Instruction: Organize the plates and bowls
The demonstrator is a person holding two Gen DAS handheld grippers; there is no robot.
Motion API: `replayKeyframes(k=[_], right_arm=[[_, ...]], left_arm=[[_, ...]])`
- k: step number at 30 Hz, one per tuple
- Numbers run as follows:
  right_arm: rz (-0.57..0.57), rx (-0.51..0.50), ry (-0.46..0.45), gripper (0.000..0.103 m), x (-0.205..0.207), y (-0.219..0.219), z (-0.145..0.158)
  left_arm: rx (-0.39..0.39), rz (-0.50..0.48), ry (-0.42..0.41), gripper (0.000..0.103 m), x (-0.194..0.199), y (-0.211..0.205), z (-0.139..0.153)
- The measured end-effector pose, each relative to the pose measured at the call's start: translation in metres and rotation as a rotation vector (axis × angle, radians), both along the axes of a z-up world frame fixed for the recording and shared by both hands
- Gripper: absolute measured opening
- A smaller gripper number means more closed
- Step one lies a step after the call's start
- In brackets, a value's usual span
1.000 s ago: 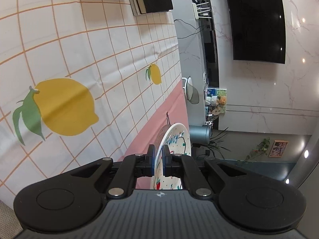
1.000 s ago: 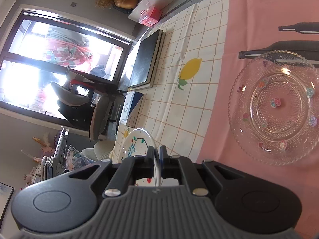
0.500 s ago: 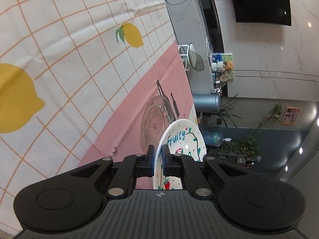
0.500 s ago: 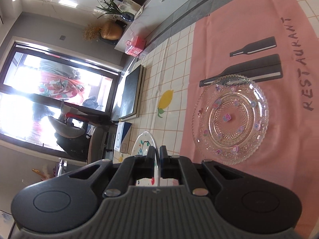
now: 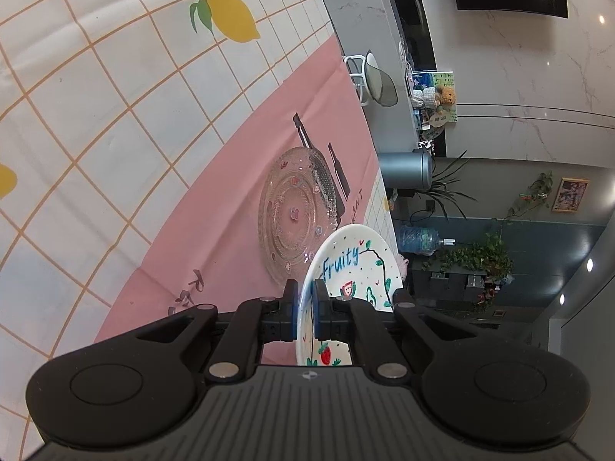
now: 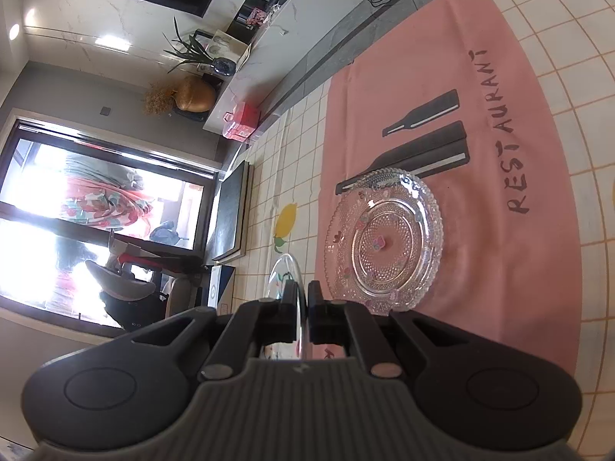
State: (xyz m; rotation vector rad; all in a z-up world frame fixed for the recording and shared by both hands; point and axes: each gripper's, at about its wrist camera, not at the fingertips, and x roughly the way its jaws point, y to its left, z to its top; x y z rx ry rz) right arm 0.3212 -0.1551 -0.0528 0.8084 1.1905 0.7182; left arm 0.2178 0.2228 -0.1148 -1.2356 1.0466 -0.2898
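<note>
The white "Fruity" plate (image 5: 348,265), painted with a watermelon slice, a strawberry and a green vine, is held up off the table between our two grippers. Our left gripper (image 5: 305,309) is clamped on its near rim, one blue pad on each face. In the right wrist view the same plate (image 6: 286,274) shows nearly edge-on, and our right gripper (image 6: 302,307) pinches its rim just as tightly. Beyond it a clear glass plate (image 5: 296,217) with small coloured flower decorations lies flat on the pink placemat (image 6: 511,269) printed with bottles and the word "RESTAURANT". The placemat lies on a white tablecloth (image 5: 115,115) with an orange grid and lemons. The painted plate overlaps the glass plate's near edge in the left view; we cannot tell whether they touch.
</note>
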Motion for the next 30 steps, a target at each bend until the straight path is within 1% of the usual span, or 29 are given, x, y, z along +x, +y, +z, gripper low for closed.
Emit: replayKeyframes(k=[3,6,7,9,13,16,18,20,21,23,25,27,28,30], right_arm=[[0.000,-0.007,0.002,0.003,-0.001,0.009,-0.008],[0.040,-0.045,0.014,0.003,0.001,0.037,-0.020],[0.065,-0.060,0.016,0.003,0.001,0.049,-0.026],[0.111,-0.058,0.035,0.003,0.000,0.071,-0.037],[0.182,-0.065,0.039,0.003,-0.007,0.108,-0.053],[0.227,-0.092,0.048,0.003,-0.011,0.129,-0.063],[0.256,-0.126,0.044,0.006,-0.013,0.141,-0.067],[0.279,-0.151,0.044,0.009,-0.012,0.151,-0.070],[0.288,-0.148,0.050,0.008,-0.012,0.154,-0.071],[0.310,-0.161,0.033,0.009,-0.013,0.159,-0.069],[0.344,-0.185,0.015,0.010,-0.014,0.165,-0.067],[0.375,-0.201,0.026,0.011,-0.012,0.170,-0.068],[0.402,-0.212,0.035,0.014,-0.012,0.173,-0.071],[0.424,-0.210,0.027,0.014,-0.013,0.174,-0.071]], left_arm=[[0.074,0.024,0.018,0.008,-0.004,0.011,-0.002],[0.119,0.055,0.049,0.008,-0.015,0.031,-0.008],[0.127,0.066,0.053,0.008,-0.020,0.039,-0.010],[0.142,0.087,0.063,0.008,-0.029,0.054,-0.014],[0.175,0.105,0.097,0.009,-0.045,0.075,-0.024],[0.171,0.120,0.133,0.009,-0.055,0.089,-0.035],[0.140,0.147,0.131,0.008,-0.062,0.097,-0.040],[0.146,0.161,0.132,0.008,-0.067,0.100,-0.039],[0.156,0.158,0.130,0.008,-0.068,0.100,-0.038],[0.181,0.152,0.122,0.008,-0.071,0.099,-0.034],[0.174,0.157,0.125,0.008,-0.075,0.100,-0.034],[0.152,0.166,0.128,0.010,-0.078,0.103,-0.037],[0.148,0.169,0.128,0.010,-0.079,0.104,-0.037],[0.163,0.167,0.126,0.010,-0.078,0.104,-0.035]])
